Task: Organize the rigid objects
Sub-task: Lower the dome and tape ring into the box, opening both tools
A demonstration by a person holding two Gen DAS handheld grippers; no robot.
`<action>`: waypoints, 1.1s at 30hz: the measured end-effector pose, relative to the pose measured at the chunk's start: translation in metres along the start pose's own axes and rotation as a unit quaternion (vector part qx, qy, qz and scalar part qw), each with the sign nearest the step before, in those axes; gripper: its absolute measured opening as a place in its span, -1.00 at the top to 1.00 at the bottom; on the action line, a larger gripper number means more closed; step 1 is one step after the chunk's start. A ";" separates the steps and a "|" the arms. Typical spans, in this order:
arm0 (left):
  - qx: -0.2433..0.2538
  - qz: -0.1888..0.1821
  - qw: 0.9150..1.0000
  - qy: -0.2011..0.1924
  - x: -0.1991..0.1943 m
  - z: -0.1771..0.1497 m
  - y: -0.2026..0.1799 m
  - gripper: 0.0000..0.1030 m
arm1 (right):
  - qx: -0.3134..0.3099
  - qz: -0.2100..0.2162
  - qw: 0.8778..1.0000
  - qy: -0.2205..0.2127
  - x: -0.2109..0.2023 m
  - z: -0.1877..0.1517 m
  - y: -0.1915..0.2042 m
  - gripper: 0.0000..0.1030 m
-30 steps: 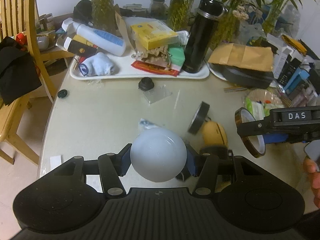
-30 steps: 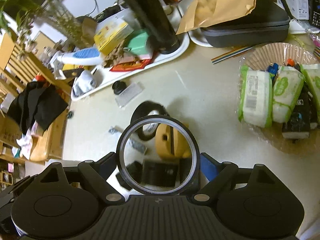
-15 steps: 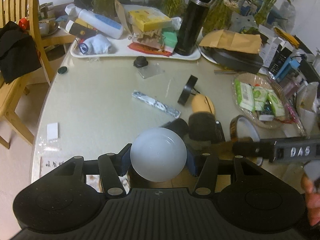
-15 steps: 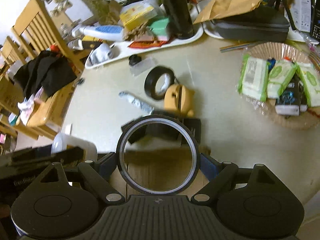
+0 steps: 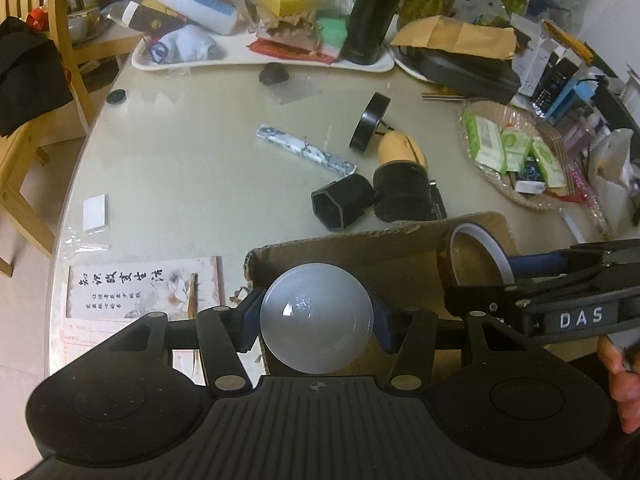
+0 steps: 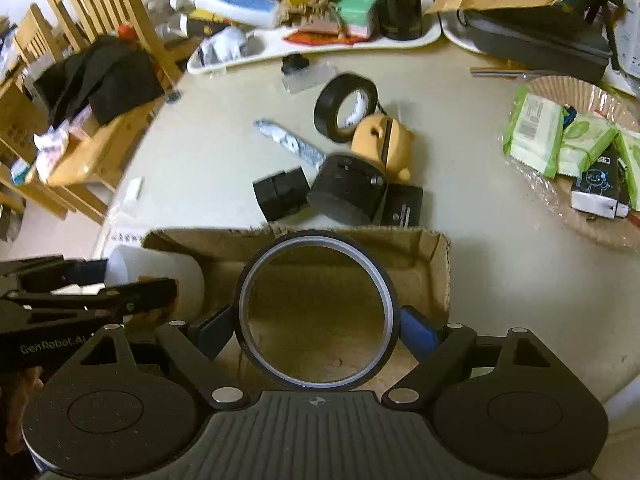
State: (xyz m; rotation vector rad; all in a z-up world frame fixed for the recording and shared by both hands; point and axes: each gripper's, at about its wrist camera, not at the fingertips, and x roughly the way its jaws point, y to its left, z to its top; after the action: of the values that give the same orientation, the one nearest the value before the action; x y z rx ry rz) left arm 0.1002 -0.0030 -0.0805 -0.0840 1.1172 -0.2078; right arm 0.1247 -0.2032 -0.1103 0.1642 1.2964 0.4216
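My left gripper (image 5: pixel 316 320) is shut on a frosted white bulb (image 5: pixel 317 318) and holds it over the open cardboard box (image 5: pixel 360 248) at the table's near edge. My right gripper (image 6: pixel 316 330) is shut on a brown tape ring (image 6: pixel 390 300) and holds it over the same box (image 6: pixel 434 268). The ring also shows in the left wrist view (image 5: pixel 500 256). The bulb shows in the right wrist view (image 6: pixel 156 268). Beyond the box lie a black tape roll (image 6: pixel 334 110), a tan object (image 6: pixel 380 140), a black cylinder (image 6: pixel 348 190), a black hexagonal piece (image 6: pixel 280 192) and a silver stick (image 6: pixel 292 144).
A white tray (image 5: pixel 280 62) with a black flask (image 5: pixel 374 8) and packets stands at the back. A wicker basket (image 5: pixel 480 110) of wipes sits right. A dark case (image 5: pixel 464 68) lies back right. A wooden chair (image 5: pixel 40 80) stands left. A printed card (image 5: pixel 140 288) lies front left.
Both grippers have drawn back toward the near edge with their loads. The cardboard box has come into view beneath them.
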 end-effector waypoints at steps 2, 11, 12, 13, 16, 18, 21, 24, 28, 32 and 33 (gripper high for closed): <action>0.001 -0.001 1.000 -0.001 0.000 0.001 0.000 -0.03 | -0.008 -0.003 1.000 0.007 0.004 -0.001 0.001 -0.73; -0.004 0.000 1.000 -0.010 0.005 0.007 -0.001 -0.04 | -0.040 -0.015 0.999 0.026 0.017 0.000 0.001 -1.00; -0.004 -0.003 1.000 -0.016 0.002 0.008 -0.002 -0.05 | -0.044 -0.015 0.999 0.022 0.014 0.001 0.001 -1.00; -0.005 -0.005 1.000 -0.021 -0.001 0.008 -0.002 -0.06 | -0.047 -0.014 0.999 0.017 0.011 0.001 0.000 -1.00; -0.014 -0.014 0.999 -0.035 -0.007 0.010 -0.001 -0.17 | -0.052 -0.002 0.999 -0.004 -0.002 0.003 -0.004 -1.00; -0.022 -0.016 0.998 -0.048 -0.012 0.009 0.000 -0.21 | -0.056 0.001 0.998 -0.020 -0.012 0.004 -0.005 -1.00; -0.029 -0.014 0.998 -0.061 -0.015 0.009 0.002 -0.21 | -0.060 0.005 0.997 -0.046 -0.027 0.005 -0.006 -1.00; -0.037 -0.010 0.997 -0.068 -0.015 0.009 0.004 -0.21 | -0.049 0.011 0.997 -0.063 -0.033 0.006 -0.010 -1.00; -0.043 -0.005 0.996 -0.074 -0.015 0.009 0.006 -0.21 | -0.033 0.006 0.997 -0.068 -0.032 0.008 -0.013 -1.00; -0.044 0.000 0.996 -0.079 -0.015 0.009 0.007 -0.21 | -0.019 -0.008 0.997 -0.073 -0.030 0.012 -0.015 -1.00; -0.044 0.001 0.996 -0.079 -0.015 0.009 0.008 -0.21 | -0.013 -0.008 0.997 -0.074 -0.030 0.013 -0.016 -1.00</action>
State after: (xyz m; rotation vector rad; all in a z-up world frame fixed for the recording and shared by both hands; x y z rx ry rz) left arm 0.1025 0.0073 -0.0644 -0.1745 0.9678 -0.1485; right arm 0.1342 -0.2278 -0.0852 0.1602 1.1447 0.4061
